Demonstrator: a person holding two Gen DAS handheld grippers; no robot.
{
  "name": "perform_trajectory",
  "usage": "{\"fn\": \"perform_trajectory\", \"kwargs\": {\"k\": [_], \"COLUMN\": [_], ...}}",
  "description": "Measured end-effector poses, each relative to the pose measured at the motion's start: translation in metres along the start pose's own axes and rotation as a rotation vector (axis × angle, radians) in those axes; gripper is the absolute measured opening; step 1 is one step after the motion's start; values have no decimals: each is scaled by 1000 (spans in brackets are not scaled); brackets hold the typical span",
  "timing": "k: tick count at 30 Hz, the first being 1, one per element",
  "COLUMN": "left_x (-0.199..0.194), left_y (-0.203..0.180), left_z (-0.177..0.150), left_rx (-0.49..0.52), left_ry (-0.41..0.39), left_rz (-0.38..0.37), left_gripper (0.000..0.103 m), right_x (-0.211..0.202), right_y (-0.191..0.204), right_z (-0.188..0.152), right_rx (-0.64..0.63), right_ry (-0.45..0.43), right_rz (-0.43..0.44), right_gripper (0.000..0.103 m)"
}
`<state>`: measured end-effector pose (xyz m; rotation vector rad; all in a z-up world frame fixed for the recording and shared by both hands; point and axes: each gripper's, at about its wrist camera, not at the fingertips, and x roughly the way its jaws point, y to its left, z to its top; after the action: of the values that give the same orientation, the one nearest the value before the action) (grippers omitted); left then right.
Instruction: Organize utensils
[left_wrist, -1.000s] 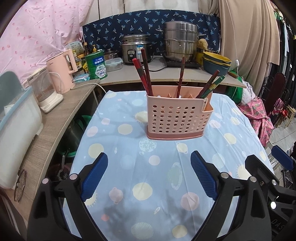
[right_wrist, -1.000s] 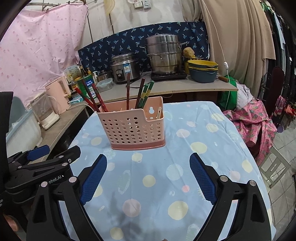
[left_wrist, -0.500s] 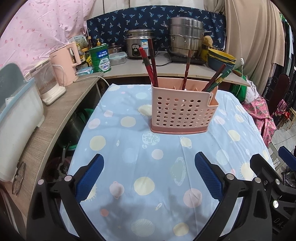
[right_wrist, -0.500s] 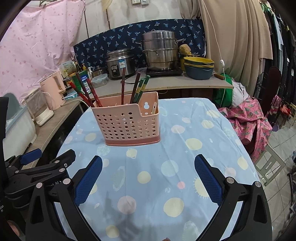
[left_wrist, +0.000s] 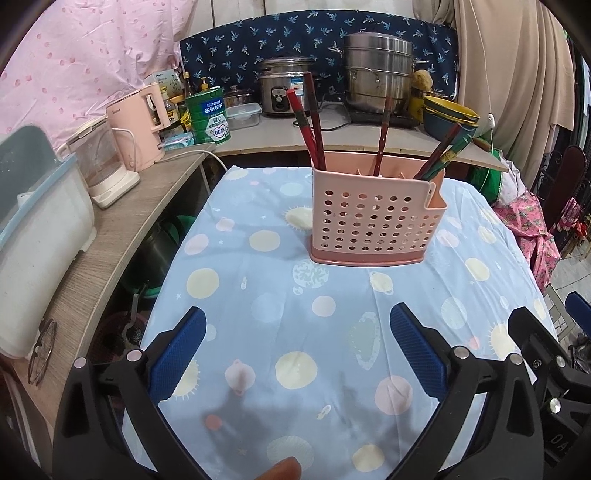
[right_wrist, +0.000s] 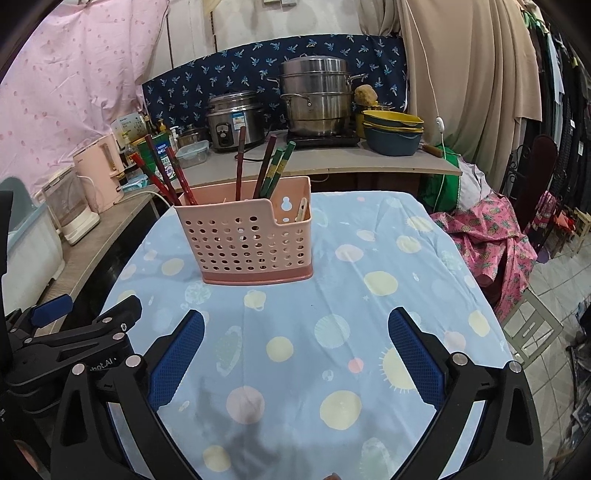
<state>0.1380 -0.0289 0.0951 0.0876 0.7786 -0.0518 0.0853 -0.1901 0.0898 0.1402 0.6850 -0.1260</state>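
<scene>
A pink perforated utensil basket (left_wrist: 373, 218) stands upright on the table with the blue dotted cloth (left_wrist: 280, 295); it also shows in the right wrist view (right_wrist: 245, 240). Red chopsticks (left_wrist: 308, 122) lean at its left end, a dark one (left_wrist: 382, 136) stands in the middle, and dark and green ones (left_wrist: 445, 147) lean at its right end. A pale utensil (right_wrist: 301, 210) sits in the right side pocket. My left gripper (left_wrist: 295, 354) is open and empty, low over the near cloth. My right gripper (right_wrist: 295, 354) is open and empty beside it.
A wooden counter (left_wrist: 110, 236) runs along the left with a pink kettle (left_wrist: 138, 125), a clear jug (left_wrist: 99, 162) and a white tub (left_wrist: 33, 229). The back counter holds a rice cooker (left_wrist: 282, 85), a steel steamer pot (left_wrist: 378, 77) and stacked bowls (right_wrist: 391, 129).
Both grippers have drawn back from the basket and risen slightly; the basket looks a little farther off. Both stay open and empty.
</scene>
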Motion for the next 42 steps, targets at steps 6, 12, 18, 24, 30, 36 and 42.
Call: {"fn": "perform_trajectory", "kwargs": {"k": [6, 12, 18, 24, 30, 36, 42], "left_x": [1, 3, 4, 5, 5, 5, 6], "left_y": [0, 2, 1, 2, 2, -1, -3], "left_z": [0, 0, -1, -1, -2, -1, -2], "left_rx": [3, -1, 1, 2, 4, 17, 23], "left_ry": [0, 6, 2, 2, 1, 2, 7], "left_rz": [13, 22, 40, 45, 43, 44, 42], "left_gripper": [95, 95, 95, 95, 95, 95, 95], "right_x": [1, 3, 4, 6, 7, 8, 8], "right_y": [0, 0, 1, 1, 0, 0, 0], "right_z": [0, -2, -4, -4, -4, -4, -5], "right_rx": [-1, -3, -8, -8, -4, -3, 0], "right_ry": [4, 10, 16, 22, 18, 23, 24], "right_rz": [-2, -3, -5, -3, -6, -6, -6], "right_gripper": [96, 96, 96, 96, 96, 96, 96]}}
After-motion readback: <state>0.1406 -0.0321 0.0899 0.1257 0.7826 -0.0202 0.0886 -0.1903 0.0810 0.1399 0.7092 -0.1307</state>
